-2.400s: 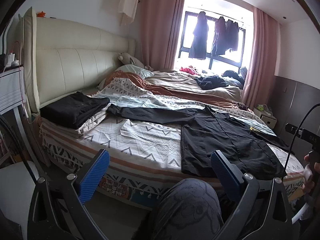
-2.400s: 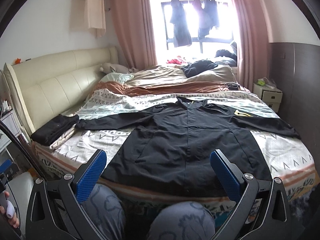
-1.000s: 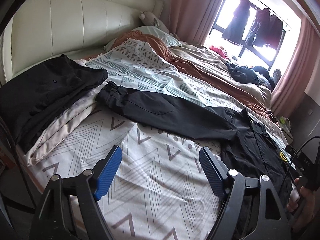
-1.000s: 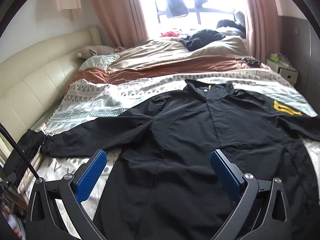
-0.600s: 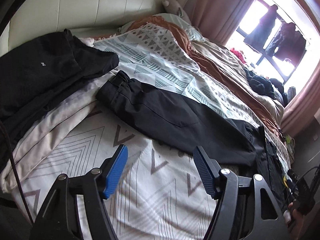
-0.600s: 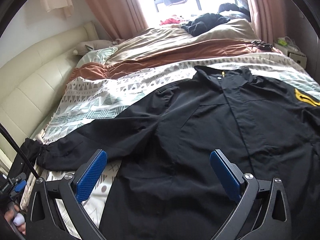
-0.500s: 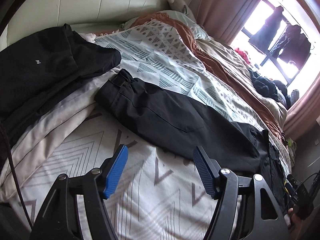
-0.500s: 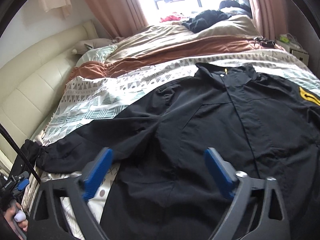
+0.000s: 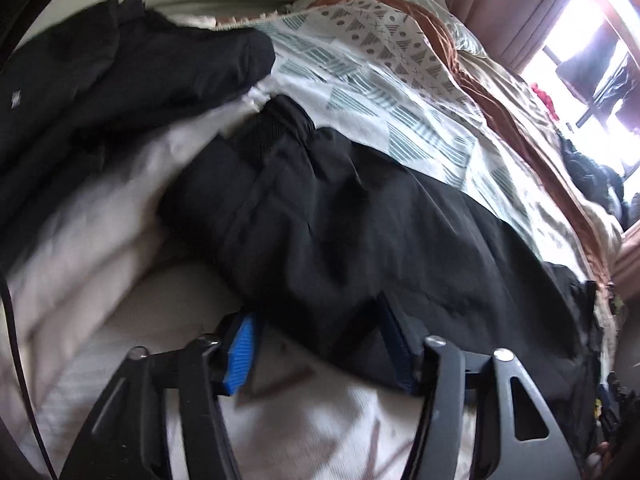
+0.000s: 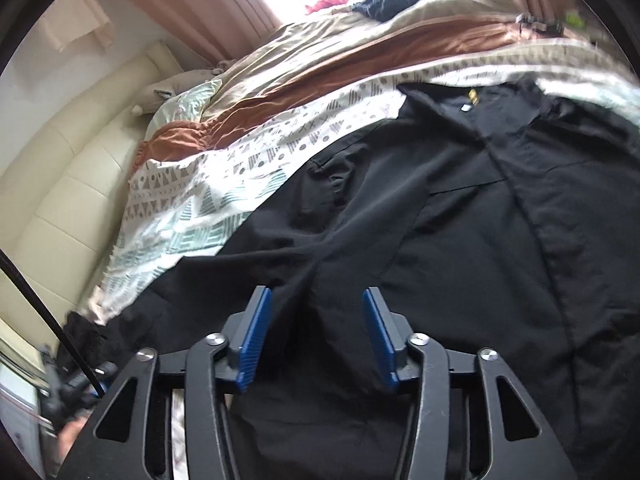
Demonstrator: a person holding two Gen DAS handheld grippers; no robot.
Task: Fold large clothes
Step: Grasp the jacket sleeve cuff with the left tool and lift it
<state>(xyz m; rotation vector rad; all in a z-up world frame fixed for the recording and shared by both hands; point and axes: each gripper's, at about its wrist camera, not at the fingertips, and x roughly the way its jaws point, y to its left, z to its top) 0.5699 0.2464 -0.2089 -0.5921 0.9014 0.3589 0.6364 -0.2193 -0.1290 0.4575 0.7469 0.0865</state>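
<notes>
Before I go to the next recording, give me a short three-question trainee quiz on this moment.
1. True or false: the left tongs straddle the black jacket's sleeve.
2. What lies beyond the sleeve's cuff? A) a laptop B) a stack of folded dark clothes C) a red towel
3. Fill in: the right tongs hover open over the jacket's ____, near its underarm.

Key: 1 true; 2 B; 3 body.

We see daylight glaring from the window (image 9: 592, 60), blown white; motion blur smears both fisheye views, whose edges curve into black.
</notes>
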